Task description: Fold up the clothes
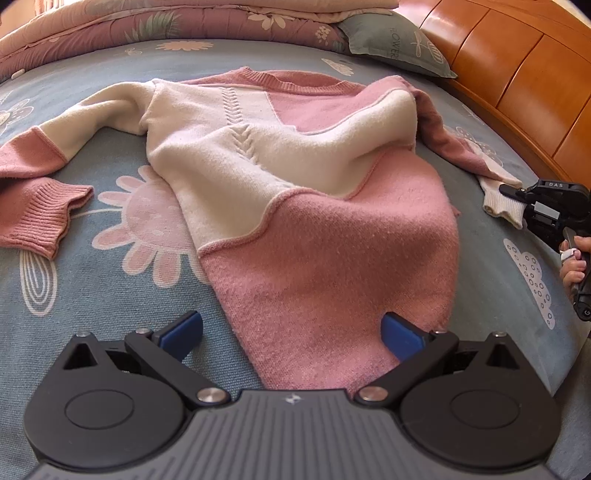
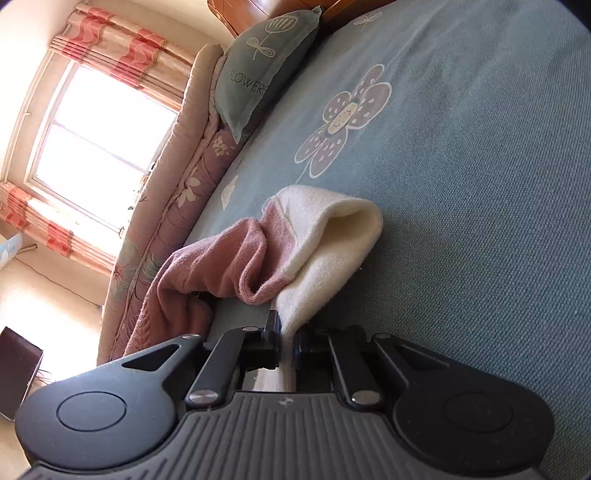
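Observation:
A pink and cream knit sweater lies rumpled on the blue flowered bedsheet, neck toward the far pillows. Its left sleeve trails to the left with a pink ribbed cuff. My left gripper stands open over the pink hem, one blue pad on each side, neither pressing the cloth. The right sleeve runs to a cream cuff at the right, where my right gripper pinches it. In the right wrist view my right gripper is shut on that cream sleeve end.
A grey-green pillow and a folded pink quilt lie at the head of the bed. An orange wooden headboard runs along the right. A person's hand holds the right gripper's handle. A window with pink curtains shows beyond the bed.

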Available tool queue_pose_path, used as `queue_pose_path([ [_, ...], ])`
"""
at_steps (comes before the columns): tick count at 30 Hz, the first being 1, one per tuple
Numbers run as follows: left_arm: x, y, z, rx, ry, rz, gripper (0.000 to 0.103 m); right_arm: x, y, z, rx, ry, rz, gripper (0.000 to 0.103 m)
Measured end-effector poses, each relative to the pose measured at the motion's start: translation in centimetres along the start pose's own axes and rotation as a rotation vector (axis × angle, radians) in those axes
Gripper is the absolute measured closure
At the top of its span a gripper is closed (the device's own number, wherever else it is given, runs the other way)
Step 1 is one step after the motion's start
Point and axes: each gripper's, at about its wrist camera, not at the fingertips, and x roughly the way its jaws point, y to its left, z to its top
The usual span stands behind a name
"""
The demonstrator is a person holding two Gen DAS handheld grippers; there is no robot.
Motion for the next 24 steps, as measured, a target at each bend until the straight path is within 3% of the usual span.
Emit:
queue_pose_path([
  [6, -0.7, -0.2, -0.3, -0.002, 0.001, -0.001, 0.001, -4.8, 3.4, 1.1, -0.139, 0.041, 0.043, 0.094],
  [12, -1.7, -0.6, -0.5, 0.009, -0.008, -0.006, 0.001, -11.6, 3.7, 2.9, -0.196, 0.044, 0.018, 0.095],
  [21, -2.5, -2.2, -0.3, 0.04, -0.023, -0.02, 0.001, -20.3, -0.6, 6.5, -0.073, -0.113, -0.045, 0.096],
  [24, -2.9, -2.8, -0.1, 0.052, -0.032, -0.024, 0.001, -21.2, -1.6, 8.0, -0.076, -0.174, -0.135, 0.1],
])
